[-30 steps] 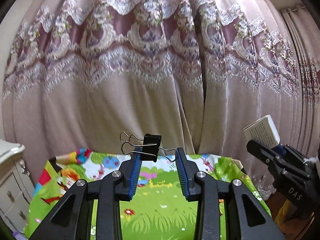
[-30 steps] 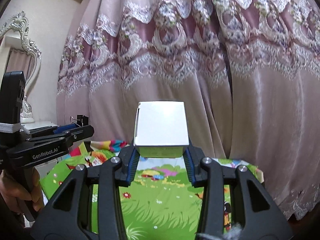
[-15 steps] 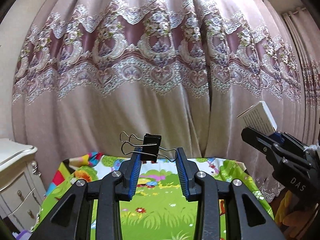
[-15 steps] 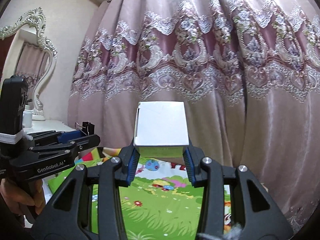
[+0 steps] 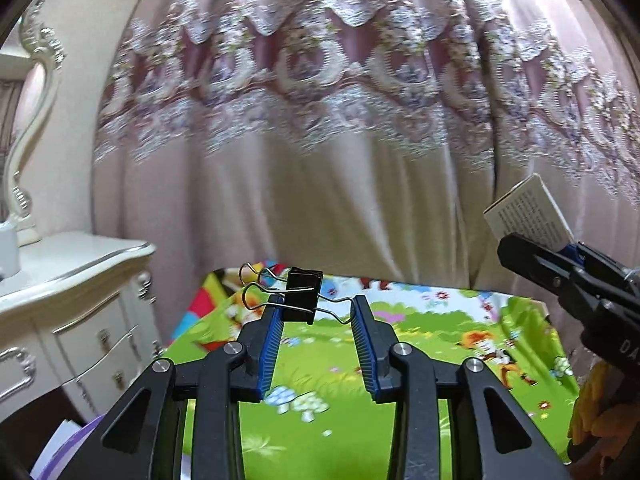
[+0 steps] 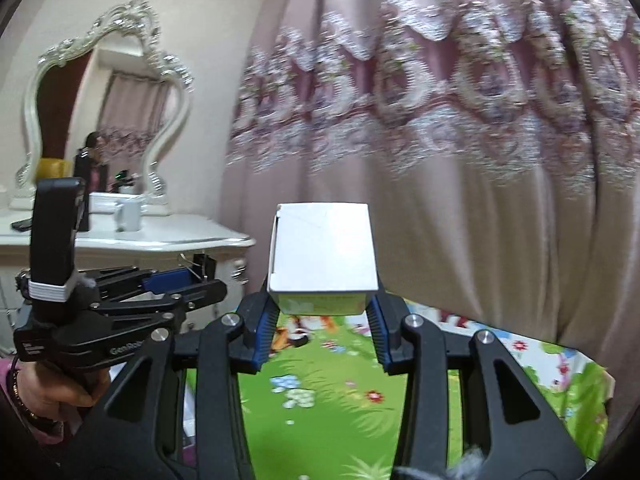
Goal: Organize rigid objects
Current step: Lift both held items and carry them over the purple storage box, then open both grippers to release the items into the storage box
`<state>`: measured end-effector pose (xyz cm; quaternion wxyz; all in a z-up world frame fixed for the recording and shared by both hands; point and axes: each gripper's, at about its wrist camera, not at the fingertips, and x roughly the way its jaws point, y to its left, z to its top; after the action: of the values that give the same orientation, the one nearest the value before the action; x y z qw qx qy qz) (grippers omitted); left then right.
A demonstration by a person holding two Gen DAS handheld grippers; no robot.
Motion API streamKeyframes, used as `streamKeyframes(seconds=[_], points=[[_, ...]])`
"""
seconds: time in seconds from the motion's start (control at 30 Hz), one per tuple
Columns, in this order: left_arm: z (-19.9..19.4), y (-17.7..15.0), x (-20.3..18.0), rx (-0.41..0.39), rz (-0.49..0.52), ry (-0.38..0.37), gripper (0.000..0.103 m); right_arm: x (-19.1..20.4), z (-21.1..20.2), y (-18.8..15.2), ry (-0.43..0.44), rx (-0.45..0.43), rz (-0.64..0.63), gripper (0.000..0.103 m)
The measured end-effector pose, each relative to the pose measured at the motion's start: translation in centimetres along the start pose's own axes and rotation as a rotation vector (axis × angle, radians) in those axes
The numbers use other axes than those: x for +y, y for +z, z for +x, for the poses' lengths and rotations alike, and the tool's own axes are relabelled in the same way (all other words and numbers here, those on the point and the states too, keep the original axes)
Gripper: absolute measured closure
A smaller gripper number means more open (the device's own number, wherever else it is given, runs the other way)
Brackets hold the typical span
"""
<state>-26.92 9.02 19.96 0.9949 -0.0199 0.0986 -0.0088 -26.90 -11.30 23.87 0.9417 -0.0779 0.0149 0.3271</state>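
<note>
Both views swung left: white dresser (image 5: 76,280) now visible. Left gripper (image 5: 316,312) still pinches binder clip (image 5: 302,294); right gripper (image 6: 324,316) still pinches white box (image 6: 324,252).

Binder clip (image 5: 304,290) pinched in the left gripper (image 5: 318,312) looks like matt black painted metal with shiny bare wire handles. The gripper's fingers (image 5: 272,336) are matt black plastic with ribbed blue rubbery pads and bright metal screw heads. The box (image 6: 323,254) between the right gripper (image 6: 323,312) pads is plain white card, smooth, slight sheen. Below both: a glossy printed play mat (image 5: 420,344). Beyond the tips, satiny curtain (image 5: 320,160) cloth with rough lace trim. Left of them, a glossy painted dresser (image 5: 72,280).
</note>
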Motion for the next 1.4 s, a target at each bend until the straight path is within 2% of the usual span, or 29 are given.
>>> streamKeyframes(seconds=[0.33,0.6,0.83,1.0,1.2,1.23,1.27,1.3,1.33,1.4], points=[[-2.4,-2.4,5.5,0.041,-0.055,0.114,0.067,5.9,3.0,-0.5,0.188,0.074,-0.069,0.058],[-3.3,-6.4,9.8,0.171,-0.131,0.212,0.067,11.7,7.1,-2.4,0.361,0.25,-0.165,0.058],[-4.4,-11.3,14.7,0.289,-0.263,0.311,0.067,16.8,10.5,-5.8,0.482,0.395,-0.268,0.058],[-4.8,-14.4,17.8,0.371,-0.344,0.377,0.067,19.8,12.4,-9.5,0.567,0.517,-0.31,0.058],[-4.5,-16.6,19.3,0.443,-0.374,0.425,0.066,22.6,14.5,-13.7,0.627,0.652,-0.359,0.058],[-4.4,-16.9,19.4,0.458,-0.375,0.43,0.055,22.9,14.8,-14.2,0.637,0.672,-0.365,0.058],[-4.4,-17.0,19.6,0.469,-0.376,0.441,0.032,23.0,15.1,-14.5,0.643,0.691,-0.373,0.058],[-4.3,-17.1,19.9,0.487,-0.383,0.463,0.019,23.2,15.3,-14.8,0.635,0.711,-0.379,0.051],[-4.4,-17.2,20.2,0.49,-0.39,0.486,0.002,23.1,15.3,-15.0,0.626,0.723,-0.375,0.038],[-4.8,-17.0,20.5,0.482,-0.379,0.542,0.0,22.8,15.3,-14.9,0.618,0.726,-0.357,0.021]])
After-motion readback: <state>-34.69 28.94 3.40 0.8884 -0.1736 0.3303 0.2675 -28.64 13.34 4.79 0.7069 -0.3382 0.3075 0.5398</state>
